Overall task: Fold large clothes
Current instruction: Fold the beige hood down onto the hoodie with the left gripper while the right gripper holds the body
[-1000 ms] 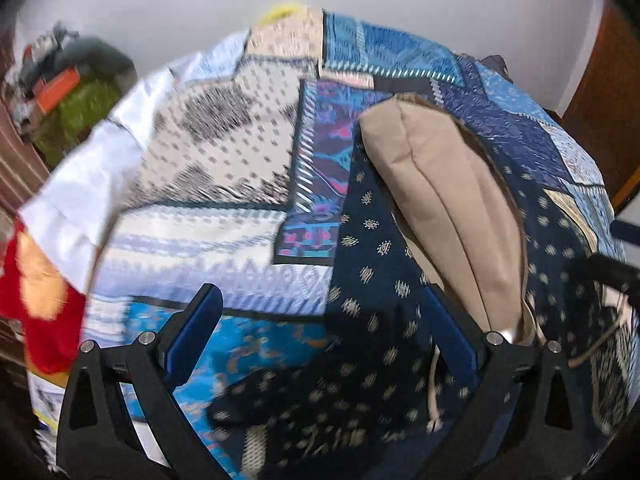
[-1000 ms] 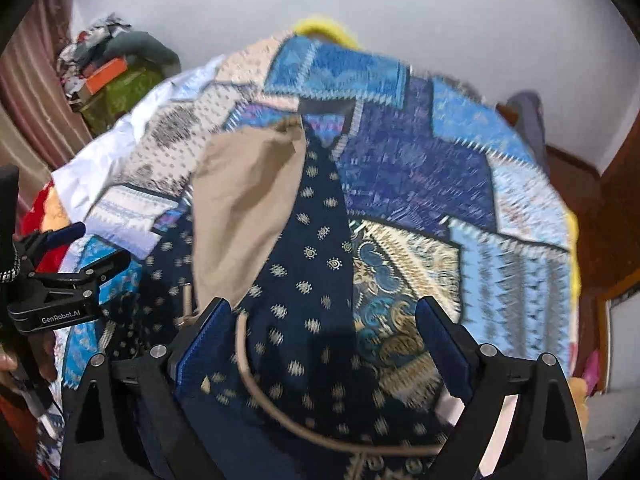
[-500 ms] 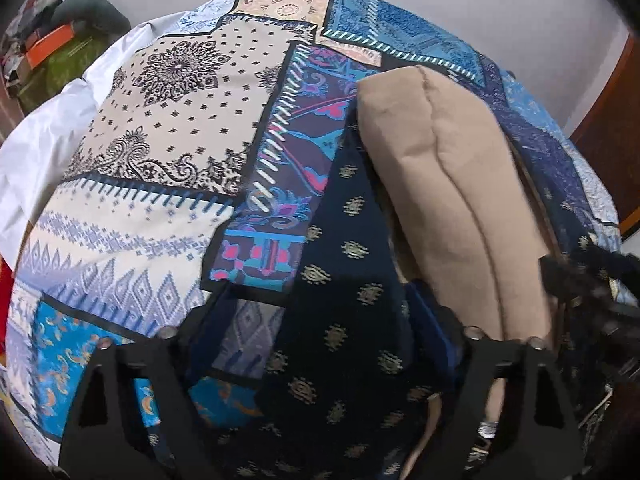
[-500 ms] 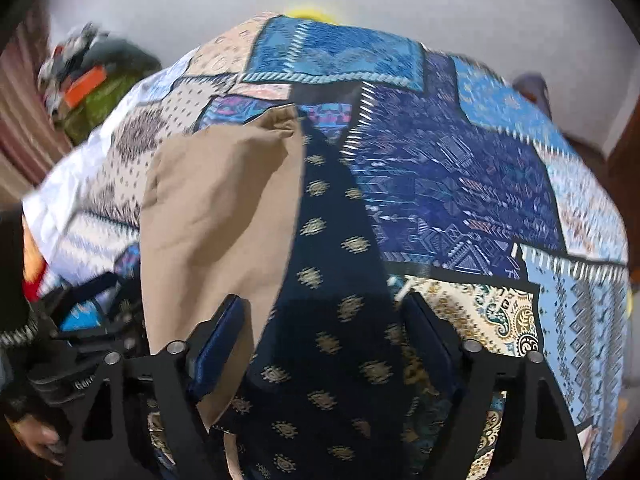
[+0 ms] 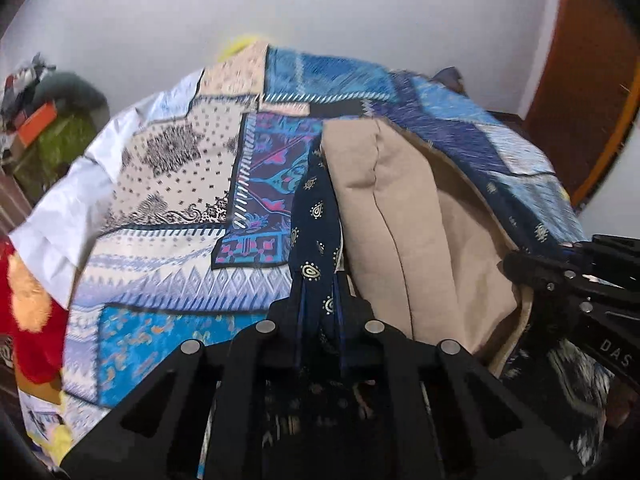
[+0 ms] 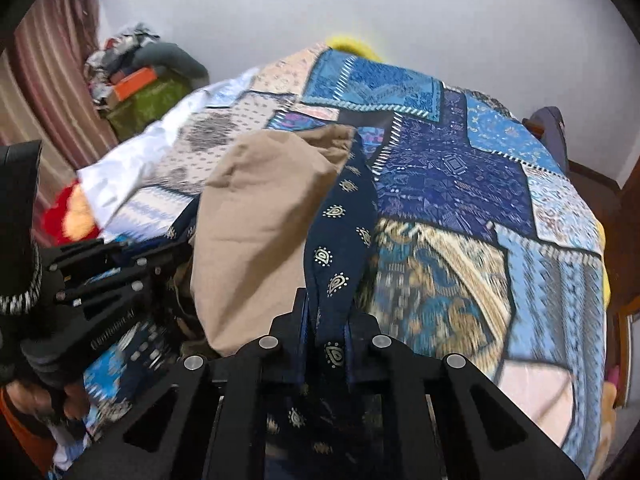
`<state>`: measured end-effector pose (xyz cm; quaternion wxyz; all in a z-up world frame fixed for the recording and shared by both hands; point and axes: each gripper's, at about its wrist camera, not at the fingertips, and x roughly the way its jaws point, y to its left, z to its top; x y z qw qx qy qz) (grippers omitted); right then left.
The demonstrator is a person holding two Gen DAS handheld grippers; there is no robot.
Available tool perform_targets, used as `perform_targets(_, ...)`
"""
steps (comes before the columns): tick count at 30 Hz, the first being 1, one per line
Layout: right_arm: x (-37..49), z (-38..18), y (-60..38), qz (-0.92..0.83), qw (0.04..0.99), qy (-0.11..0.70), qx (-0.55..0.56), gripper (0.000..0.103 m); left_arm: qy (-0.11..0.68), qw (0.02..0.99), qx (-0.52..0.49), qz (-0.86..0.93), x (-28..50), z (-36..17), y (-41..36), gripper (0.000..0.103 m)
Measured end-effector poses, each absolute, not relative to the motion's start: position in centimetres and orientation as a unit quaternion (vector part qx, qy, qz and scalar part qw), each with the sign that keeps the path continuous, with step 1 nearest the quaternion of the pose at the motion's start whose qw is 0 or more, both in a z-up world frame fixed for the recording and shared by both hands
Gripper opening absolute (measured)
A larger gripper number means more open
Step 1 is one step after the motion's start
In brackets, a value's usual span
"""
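A navy garment with gold paisley print (image 5: 316, 208) and a tan lining (image 5: 400, 220) lies on the patchwork quilt (image 5: 180, 160). My left gripper (image 5: 318, 308) has its jaws closing, and a navy fold is pinched between its blue pads and lifted taut. My right gripper (image 6: 328, 320) is shut on another navy edge (image 6: 340, 232), beside the tan lining (image 6: 260, 220). Each gripper shows in the other's view: the right gripper (image 5: 568, 276) at the right edge, the left gripper (image 6: 100, 276) at the left, held by a hand.
The quilt (image 6: 460, 168) covers a bed that fills both views. A heap of clothes and boxes (image 6: 140, 84) sits by the far left wall. A red cushion (image 5: 28, 312) lies at the left edge. A wooden door (image 5: 588, 60) stands at the right.
Both grippers went from wide open to closed on the navy fabric. Both pulled back and raised the edge, so the fabric now stretches up from the quilt.
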<state>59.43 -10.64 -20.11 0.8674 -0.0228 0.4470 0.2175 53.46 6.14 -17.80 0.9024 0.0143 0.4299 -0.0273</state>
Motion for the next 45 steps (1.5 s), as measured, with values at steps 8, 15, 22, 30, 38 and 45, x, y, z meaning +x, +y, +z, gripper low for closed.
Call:
perform_targets(8,49.3,-19.8,-12.3,0.245,0.858,0.449,-0.048,0.011,0.455,0.887,0.024,-0.071,44.3,-19.3,4.3,0.012)
perform_targets(15,45.8,-24.6,-13.0,0.166,0.838,0.510,-0.105,0.012,0.524,0.850,0.030,-0.041,42.5,-26.3,4.2,0.012)
perform_targets(22,44.9,-24.4,-14.8,0.091,0.865,0.468,-0.156,0.097,0.536,0.844,-0.006,-0.037,42.5,-28.8,5.6,0.017)
perform_targets(30,44.3,-21.5,-17.6,0.155,0.859,0.479,-0.092,0.097,0.528,0.848,-0.037,-0.042,41.8,-25.3,8.2,0.051)
perform_targets(38,47.0,-18.1,-16.6,0.171,0.873,0.453,-0.056,0.097,0.474,0.880,-0.041,0.000,44.8,-20.0,12.1,0.074)
perform_targets(45,53.0,-18.8,-14.4,0.183,0.868,0.462,-0.021,0.097,0.509,0.859,-0.059,-0.014,51.2,-22.7,12.0,0.074)
